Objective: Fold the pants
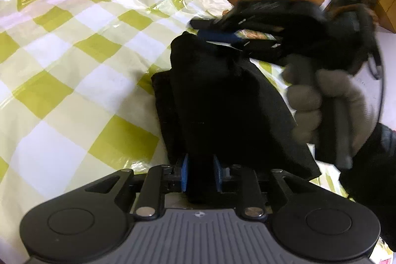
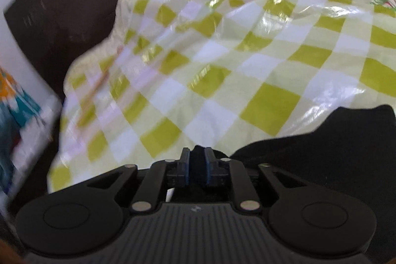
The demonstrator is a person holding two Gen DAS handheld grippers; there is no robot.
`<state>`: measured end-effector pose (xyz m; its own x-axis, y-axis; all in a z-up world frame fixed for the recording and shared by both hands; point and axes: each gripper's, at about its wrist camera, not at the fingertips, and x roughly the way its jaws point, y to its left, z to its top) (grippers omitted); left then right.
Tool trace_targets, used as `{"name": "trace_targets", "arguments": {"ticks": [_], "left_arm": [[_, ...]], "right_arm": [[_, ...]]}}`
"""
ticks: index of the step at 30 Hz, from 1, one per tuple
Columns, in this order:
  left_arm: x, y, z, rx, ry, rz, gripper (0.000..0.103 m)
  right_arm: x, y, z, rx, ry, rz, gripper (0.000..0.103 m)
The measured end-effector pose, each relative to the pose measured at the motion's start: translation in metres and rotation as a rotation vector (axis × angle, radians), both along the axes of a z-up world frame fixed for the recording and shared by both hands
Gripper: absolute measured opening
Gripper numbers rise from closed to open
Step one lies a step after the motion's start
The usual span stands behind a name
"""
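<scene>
Left tool (image 1: 200,173) clamped on black pants (image 1: 222,100), bunched atop the checked cloth (image 1: 74,66). Right tool (image 2: 197,170) pinching pants too, jaws narrow.

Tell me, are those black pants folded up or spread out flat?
Folded, at least partly: the black pants sit bunched in stacked layers on the checkered cover, not spread flat. How neatly, the blur hides.
</scene>
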<state>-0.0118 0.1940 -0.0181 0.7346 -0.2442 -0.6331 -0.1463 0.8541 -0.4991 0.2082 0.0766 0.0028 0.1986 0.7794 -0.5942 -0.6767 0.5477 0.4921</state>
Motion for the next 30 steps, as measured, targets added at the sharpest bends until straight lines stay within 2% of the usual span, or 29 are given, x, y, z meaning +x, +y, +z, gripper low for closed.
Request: {"name": "trace_targets", "arguments": {"ticks": [4, 8, 11, 16, 19, 22, 25, 28, 30], "left_arm": [[-0.004, 0.000, 0.022, 0.073, -0.043, 0.018, 0.036], [0.006, 0.005, 0.051, 0.175, -0.126, 0.030, 0.036], [0.034, 0.008, 0.061, 0.234, -0.182, 0.028, 0.037], [0.086, 0.013, 0.062, 0.221, -0.236, 0.037, 0.037], [0.110, 0.006, 0.048, 0.220, -0.203, -0.004, 0.037], [0.116, -0.003, 0.027, 0.323, -0.128, 0.007, 0.036], [0.118, -0.002, 0.006, 0.409, -0.065, 0.027, 0.034], [0.122, 0.002, -0.001, 0.429, -0.046, 0.059, 0.032], [0.126, 0.000, 0.001, 0.463, -0.043, 0.059, 0.032]], "right_arm": [[-0.004, -0.022, 0.038, 0.071, -0.086, 0.001, 0.021], [0.000, -0.031, 0.045, 0.073, -0.098, -0.029, 0.021], [-0.005, -0.045, 0.046, 0.077, -0.100, -0.056, 0.021], [-0.032, -0.085, 0.042, 0.040, -0.112, -0.104, 0.021], [-0.054, -0.099, 0.031, 0.028, -0.068, -0.074, 0.021], [-0.082, -0.087, 0.020, -0.002, -0.100, 0.031, 0.021], [-0.094, -0.072, -0.002, -0.025, -0.054, 0.109, 0.021], [-0.103, -0.059, -0.026, -0.047, -0.052, 0.149, 0.018], [-0.101, -0.055, -0.027, -0.040, -0.037, 0.142, 0.017]]}}
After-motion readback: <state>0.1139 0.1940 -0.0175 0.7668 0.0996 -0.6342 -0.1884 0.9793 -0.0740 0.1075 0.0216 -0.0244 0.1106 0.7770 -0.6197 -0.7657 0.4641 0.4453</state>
